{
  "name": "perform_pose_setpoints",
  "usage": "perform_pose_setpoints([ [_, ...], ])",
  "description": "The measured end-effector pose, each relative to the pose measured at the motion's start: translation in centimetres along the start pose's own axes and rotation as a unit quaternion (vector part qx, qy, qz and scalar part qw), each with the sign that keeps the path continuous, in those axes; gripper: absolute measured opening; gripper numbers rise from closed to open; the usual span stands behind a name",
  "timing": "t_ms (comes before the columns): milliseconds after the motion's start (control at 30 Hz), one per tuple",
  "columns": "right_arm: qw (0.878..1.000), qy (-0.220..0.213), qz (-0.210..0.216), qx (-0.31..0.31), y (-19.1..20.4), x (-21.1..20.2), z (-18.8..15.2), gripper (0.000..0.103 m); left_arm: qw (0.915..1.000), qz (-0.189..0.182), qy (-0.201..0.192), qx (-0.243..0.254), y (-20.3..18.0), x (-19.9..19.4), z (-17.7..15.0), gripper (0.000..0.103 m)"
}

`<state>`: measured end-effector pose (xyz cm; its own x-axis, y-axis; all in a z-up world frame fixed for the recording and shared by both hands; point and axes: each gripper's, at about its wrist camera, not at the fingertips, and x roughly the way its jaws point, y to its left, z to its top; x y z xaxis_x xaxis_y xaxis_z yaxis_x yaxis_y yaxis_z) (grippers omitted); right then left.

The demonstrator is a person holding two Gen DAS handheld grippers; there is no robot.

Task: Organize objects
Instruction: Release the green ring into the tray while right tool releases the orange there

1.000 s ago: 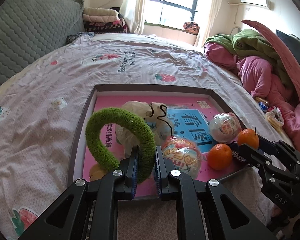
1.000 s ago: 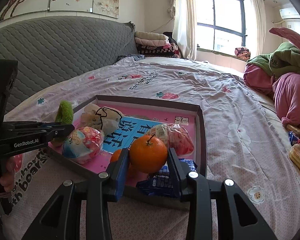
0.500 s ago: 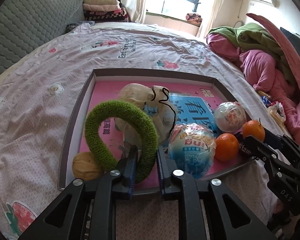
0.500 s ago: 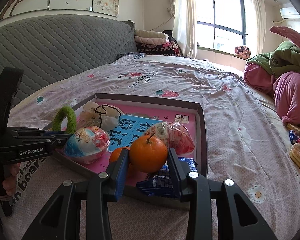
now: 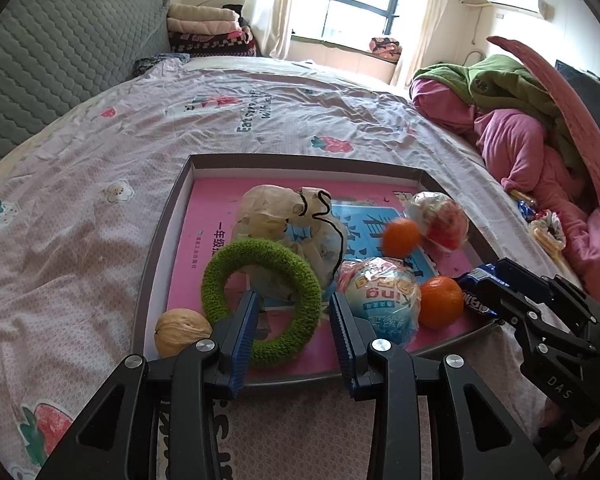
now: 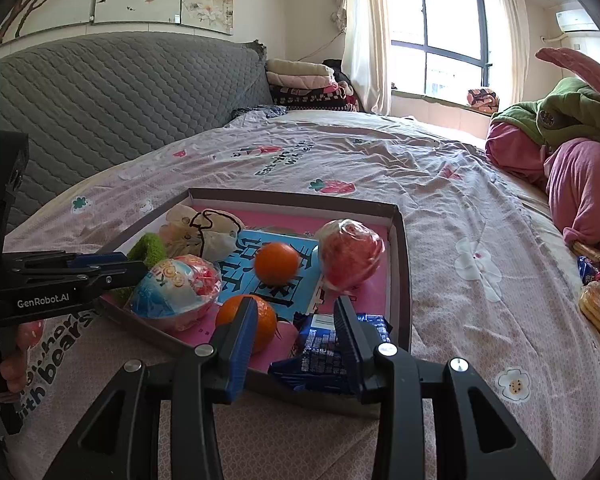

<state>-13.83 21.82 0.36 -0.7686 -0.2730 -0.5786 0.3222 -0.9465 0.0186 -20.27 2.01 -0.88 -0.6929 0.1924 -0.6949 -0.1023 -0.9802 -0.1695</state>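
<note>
We have just let go with both hands, and the tray [image 5: 162, 236] on the bed [image 5: 80, 168] now holds nearly everything. Our left claw [image 5: 292, 320] has been spreading its jaws, and the green ring [image 5: 260, 300], upright and pinched a moment ago, now lies tilted in the tray's near end between the blue pads, which stand clear of it; the claw is released. Just left of that claw sits a walnut [image 5: 182, 330]; just right of it, a wrapped toy egg [image 5: 382, 300] lies beside one orange [image 5: 438, 302]. Ahead of the ring rests a pale drawstring pouch [image 5: 288, 216]. Our right claw [image 6: 296, 326] gripped a second orange [image 6: 276, 263] half a second back; now that fruit sits blurred, probably rolling, on the blue booklet ahead of the claw, next to a red wrapped ball [image 6: 350, 254]. In the right wrist view the jaws stand apart with nothing pressed between them, so we read that claw as released too, poised above a blue snack packet [image 6: 324, 354] at the tray's near rim. We judge both drops complete; what remains is to withdraw and look for strays, such as the wrappers lying far right of the right claw.
</note>
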Motion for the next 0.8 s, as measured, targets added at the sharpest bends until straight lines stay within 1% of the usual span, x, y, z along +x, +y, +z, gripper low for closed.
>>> perform_pose_setpoints([
  [267, 1.000, 0.000, -0.001, 0.002, -0.1, -0.1, 0.1, 0.040, 0.9999, 0.004, -0.009, 0.005, -0.6, -0.6, 0.0, 0.038],
  [400, 1.000, -0.001, -0.001, 0.007, -0.3, -0.2, 0.1, 0.040, 0.9999, 0.006, -0.014, 0.007, -0.8, -1.1, 0.1, 0.047],
  [667, 1.000, -0.004, 0.008, 0.029, -0.9, -0.6, 0.2, 0.050, 0.9997, 0.006, -0.023, 0.005, -1.1, -2.3, 0.3, 0.048],
  [733, 0.999, -0.011, 0.007, 0.031, -0.9, -1.0, 0.3, 0.052, 0.9996, 0.008, -0.026, 0.005, -1.2, -2.6, 0.4, 0.053],
  [800, 0.999, -0.016, 0.009, 0.032, -0.9, -1.3, 0.4, 0.056, 0.9995, 0.007, -0.029, 0.005, -1.2, -3.0, 0.4, 0.054],
])
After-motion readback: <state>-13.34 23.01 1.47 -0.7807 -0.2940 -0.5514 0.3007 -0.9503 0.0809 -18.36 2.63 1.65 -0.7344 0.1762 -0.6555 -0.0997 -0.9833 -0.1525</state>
